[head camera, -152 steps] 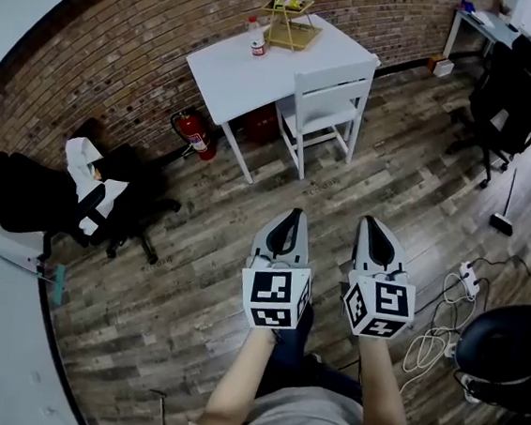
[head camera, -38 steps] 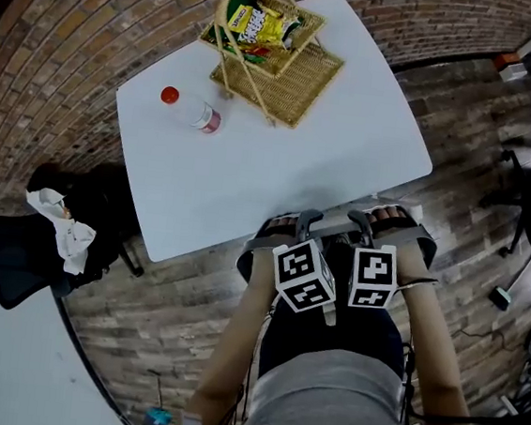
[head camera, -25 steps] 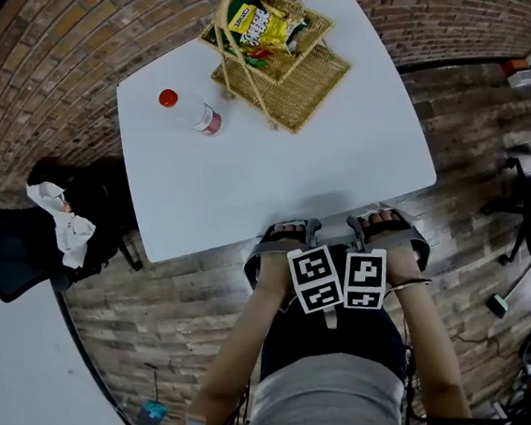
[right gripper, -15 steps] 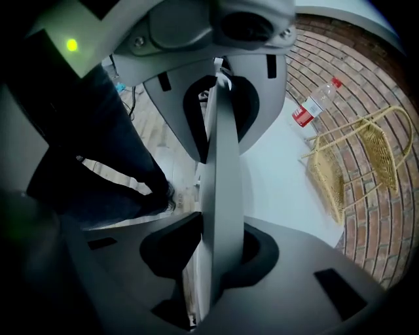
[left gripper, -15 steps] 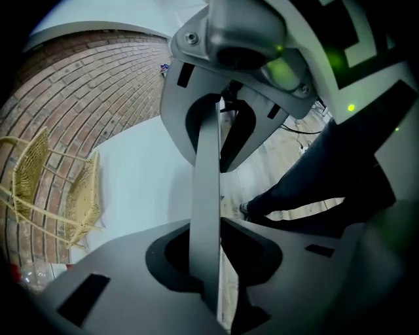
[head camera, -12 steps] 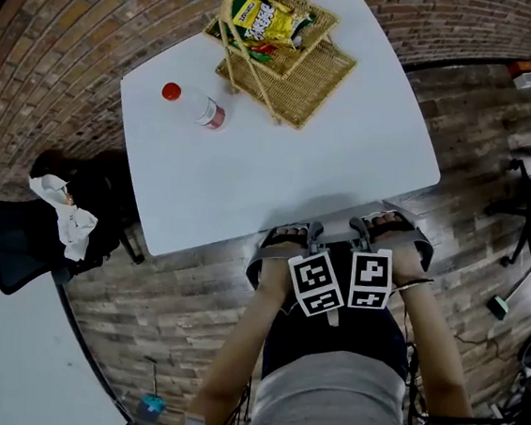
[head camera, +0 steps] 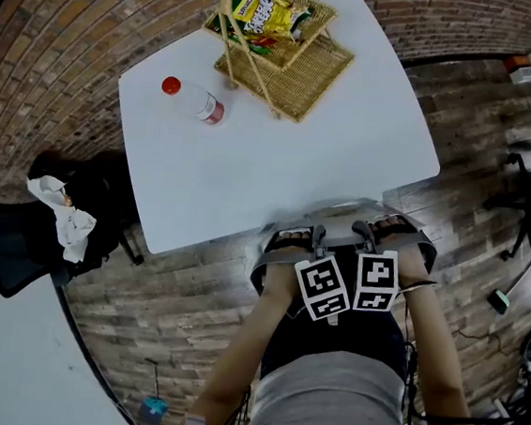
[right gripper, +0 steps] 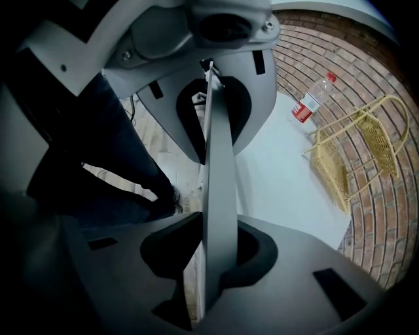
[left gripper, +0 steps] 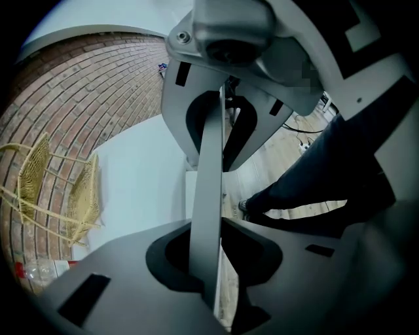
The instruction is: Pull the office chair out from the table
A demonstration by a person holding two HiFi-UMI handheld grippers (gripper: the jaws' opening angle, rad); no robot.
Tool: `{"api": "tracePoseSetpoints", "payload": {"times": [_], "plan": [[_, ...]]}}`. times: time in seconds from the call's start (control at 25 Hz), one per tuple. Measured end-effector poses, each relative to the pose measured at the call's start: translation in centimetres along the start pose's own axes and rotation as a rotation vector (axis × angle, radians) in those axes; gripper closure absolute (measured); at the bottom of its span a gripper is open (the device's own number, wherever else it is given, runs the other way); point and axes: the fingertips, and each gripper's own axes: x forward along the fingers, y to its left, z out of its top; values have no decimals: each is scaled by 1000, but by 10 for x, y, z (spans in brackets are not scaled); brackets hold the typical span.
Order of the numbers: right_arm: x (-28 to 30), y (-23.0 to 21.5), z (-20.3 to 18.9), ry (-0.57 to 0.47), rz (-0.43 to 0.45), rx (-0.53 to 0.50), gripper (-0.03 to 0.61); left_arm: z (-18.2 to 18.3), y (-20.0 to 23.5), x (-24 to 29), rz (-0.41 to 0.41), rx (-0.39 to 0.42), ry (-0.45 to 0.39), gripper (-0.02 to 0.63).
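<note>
A bottle lies left of the basket on the table.

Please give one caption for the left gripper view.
Left claw clamps the white chair's flat top rail beside the white table.

Tabletop, centre: white rectangular table bare, open passage.
Tabletop, top: yellow wicker basket and clear red-capped plastic bottle obstruct.
Table's lower edge: white chair back close alongside.
Lower left: wood plank floor free; black draped chair at left edge.
</note>
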Motion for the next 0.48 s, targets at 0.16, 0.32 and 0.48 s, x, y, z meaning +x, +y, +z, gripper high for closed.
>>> {"api": "tracePoseSetpoints", "payload": {"times": [0.16,0.32,0.48], "plan": [[-4,20,-1,9,17,12,489,1,-22,-4,-15,4,0,526],[-9,39,0,13,14,24,489,1,-42,-10,-2,2,-16,525],[-12,57,-1,12,10,17,489,2,-60,-14,-14,-4,-20,526]]}}
